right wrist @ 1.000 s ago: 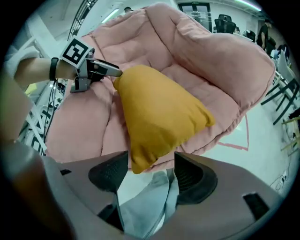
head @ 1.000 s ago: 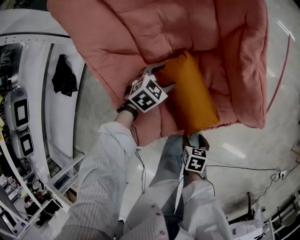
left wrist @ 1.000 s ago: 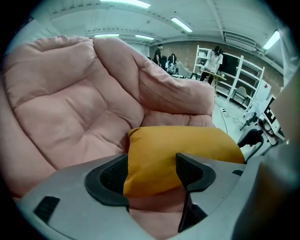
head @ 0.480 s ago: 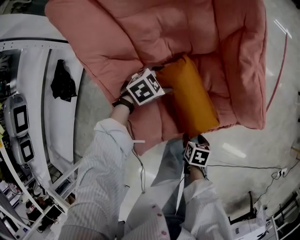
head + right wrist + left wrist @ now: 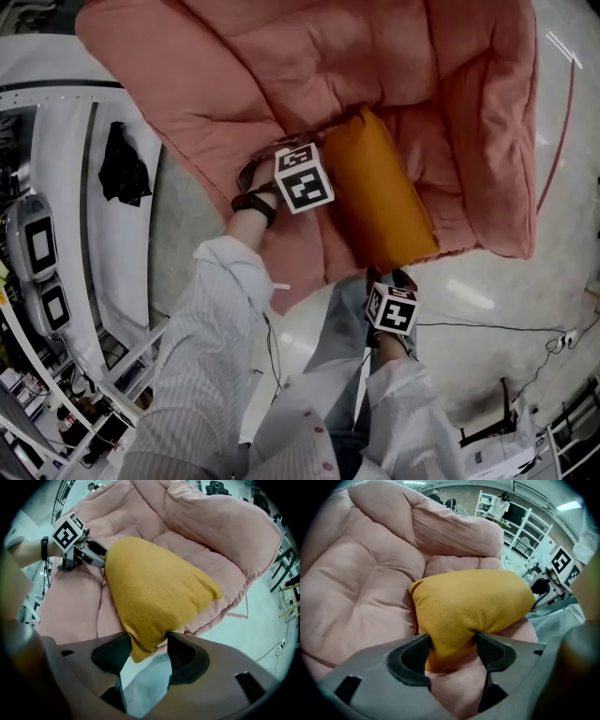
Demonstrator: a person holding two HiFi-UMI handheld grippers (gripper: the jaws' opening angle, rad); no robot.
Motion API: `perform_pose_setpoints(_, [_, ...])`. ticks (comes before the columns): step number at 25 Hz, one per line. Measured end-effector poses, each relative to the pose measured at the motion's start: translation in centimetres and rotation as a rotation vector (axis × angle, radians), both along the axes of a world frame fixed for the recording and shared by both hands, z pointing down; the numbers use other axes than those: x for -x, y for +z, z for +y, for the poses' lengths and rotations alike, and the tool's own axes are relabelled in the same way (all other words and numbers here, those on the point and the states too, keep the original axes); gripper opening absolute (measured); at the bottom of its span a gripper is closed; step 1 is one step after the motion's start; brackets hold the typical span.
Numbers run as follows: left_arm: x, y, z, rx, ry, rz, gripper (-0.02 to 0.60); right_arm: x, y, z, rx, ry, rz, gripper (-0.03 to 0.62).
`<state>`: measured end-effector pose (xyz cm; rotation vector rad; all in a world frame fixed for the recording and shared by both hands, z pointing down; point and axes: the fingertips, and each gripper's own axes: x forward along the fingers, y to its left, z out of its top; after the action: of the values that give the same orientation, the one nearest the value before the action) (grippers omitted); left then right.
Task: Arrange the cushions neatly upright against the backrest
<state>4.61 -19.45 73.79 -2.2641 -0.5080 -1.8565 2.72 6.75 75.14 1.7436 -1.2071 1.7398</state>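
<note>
At centre frame, the orange cushion (image 5: 380,192) lies on the pink chair (image 5: 234,66). The left tool (image 5: 452,651), jaws just closing, pinches its upper corner; the right tool (image 5: 146,651) grips the lower corner.

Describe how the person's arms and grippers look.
The left gripper and right gripper have grey bodies, black ridged jaws and a white cube with black square markers. Pale striped sleeves; dark wristband on the left. The left jaws have just been closing, the orange cushion between them.
</note>
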Motion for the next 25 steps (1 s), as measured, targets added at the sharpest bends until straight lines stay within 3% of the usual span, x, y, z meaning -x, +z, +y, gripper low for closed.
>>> perform_pose_setpoints(6, [-0.6, -0.6, 0.9, 0.027, 0.020, 0.028, 0.210, -1.0, -0.5, -0.5, -0.026, -0.018, 0.043, 0.130])
perform_pose_setpoints(11, [-1.0, -1.7, 1.3, 0.041, -0.014, 0.049, 0.160, -1.6, -1.4, -0.6, -0.046, -0.031, 0.064, 0.096])
perform_pose_setpoints(18, [-0.3, -4.2, 1.7, 0.061, -0.119, 0.049, 0.144, -3.1, -4.0, -0.3, -0.076, -0.064, 0.088, 0.091])
perform_pose_setpoints(25, [1.0, -8.6, 2.5, 0.073, -0.315, 0.071, 0.143, -6.8, -8.0, -0.2, -0.091, -0.172, 0.108, 0.091])
